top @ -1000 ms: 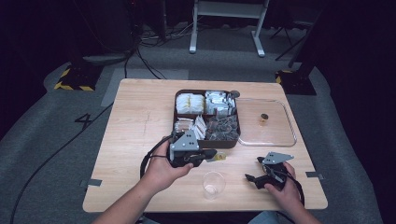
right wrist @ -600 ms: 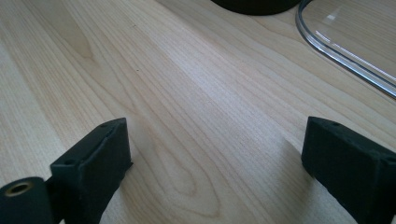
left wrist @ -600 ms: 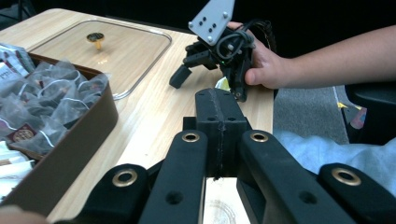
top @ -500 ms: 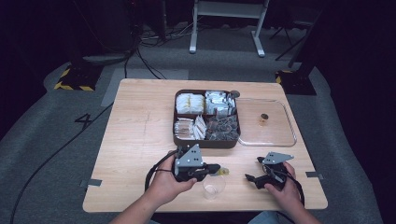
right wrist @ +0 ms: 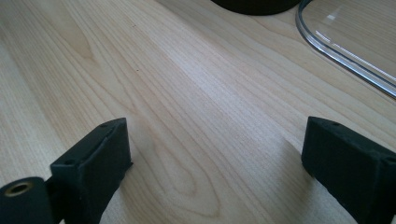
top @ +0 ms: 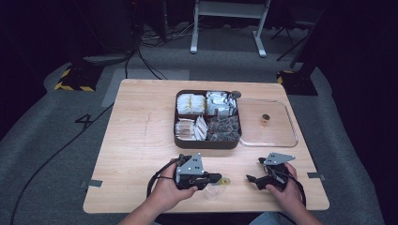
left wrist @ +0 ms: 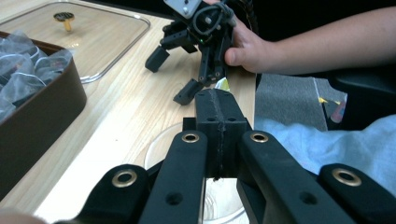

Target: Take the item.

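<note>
Two claws sit near the front edge of the table (top: 136, 140), each held in one of the person's hands. The left claw (top: 217, 178) has its jaws pressed together, and a small yellow bit (top: 226, 180) shows at their tips; whether it is pinched between them I cannot tell. Just below those tips stands a clear plastic cup (top: 212, 191), upright on the wood. The right claw (top: 252, 179) rests low over bare table with its jaws spread wide apart and nothing between them. Farther back is a dark brown tray (top: 206, 143) split into four compartments filled with packets. Touching its right side lies a clear lid (top: 281, 136), flat, with a small knob (top: 265, 117) on top.
</note>
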A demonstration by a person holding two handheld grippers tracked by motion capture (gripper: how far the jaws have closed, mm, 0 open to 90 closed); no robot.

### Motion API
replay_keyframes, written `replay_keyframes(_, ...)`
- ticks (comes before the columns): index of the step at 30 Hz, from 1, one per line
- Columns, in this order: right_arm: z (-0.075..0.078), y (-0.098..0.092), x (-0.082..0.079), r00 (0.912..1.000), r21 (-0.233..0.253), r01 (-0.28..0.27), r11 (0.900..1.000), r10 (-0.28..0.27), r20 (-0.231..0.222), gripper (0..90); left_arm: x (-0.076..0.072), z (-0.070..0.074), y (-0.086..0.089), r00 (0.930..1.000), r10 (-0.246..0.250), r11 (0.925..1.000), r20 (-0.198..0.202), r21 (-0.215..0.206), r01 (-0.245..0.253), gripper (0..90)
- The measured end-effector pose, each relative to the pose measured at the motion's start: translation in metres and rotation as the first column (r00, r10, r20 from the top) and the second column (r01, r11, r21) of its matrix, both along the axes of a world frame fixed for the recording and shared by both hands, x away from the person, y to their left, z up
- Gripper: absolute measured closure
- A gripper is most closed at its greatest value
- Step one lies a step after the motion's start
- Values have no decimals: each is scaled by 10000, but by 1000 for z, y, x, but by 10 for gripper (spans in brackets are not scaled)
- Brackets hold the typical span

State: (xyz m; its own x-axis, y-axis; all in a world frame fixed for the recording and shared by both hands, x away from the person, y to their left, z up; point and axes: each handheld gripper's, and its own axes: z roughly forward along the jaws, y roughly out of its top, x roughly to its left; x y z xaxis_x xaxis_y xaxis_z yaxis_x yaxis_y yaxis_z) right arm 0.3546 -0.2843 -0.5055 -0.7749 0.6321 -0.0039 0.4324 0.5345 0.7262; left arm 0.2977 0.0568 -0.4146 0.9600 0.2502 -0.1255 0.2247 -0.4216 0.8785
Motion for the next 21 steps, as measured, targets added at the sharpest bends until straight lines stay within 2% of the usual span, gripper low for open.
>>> replay_keyframes(1, 0, 0, 0, 10000, -5, -4, 10000, 4, -2, 82, -1, -2, 0, 10000, -26, 10000, -29, 29, 26, 893)
replay_keyframes(3, 0, 0, 0, 10000, -6, -2, 10000, 2, -1, 82, -2, -3, -1, 9999, 121, 9999, -54, -93, -122, 749)
replay_keyframes(4, 0, 0, 0, 10000, -6, -4, 10000, 4, -2, 82, -3, -3, -1, 9997, 223, 9997, 68, -47, -223, 683)
replay_keyframes(6, 0, 0, 0, 10000, -1, 1, 10000, -1, 0, 82, -4, -3, -1, 9996, 234, 9997, 158, -33, -233, 618)
replay_keyframes(7, 0, 0, 0, 10000, 1, -1, 10000, 1, 0, 82, -5, -3, 0, 9996, 265, 9995, 115, -155, -263, 588)
replay_keyframes(13, 0, 0, 0, 10000, -2, -1, 10000, 1, 2, 82, -4, -3, 2, 9989, 464, 9986, 107, -242, -461, 532)
replay_keyframes(18, 0, 0, 0, 10000, -5, -2, 10000, 2, -5, 82, -3, 2, 6, 9961, 775, 9968, 412, -222, -767, 468)
replay_keyframes(21, 0, 0, 0, 10000, -5, 1, 10000, -1, -11, 82, -2, 9, 17, 9876, 1386, 9903, 737, -62, -1385, 428)
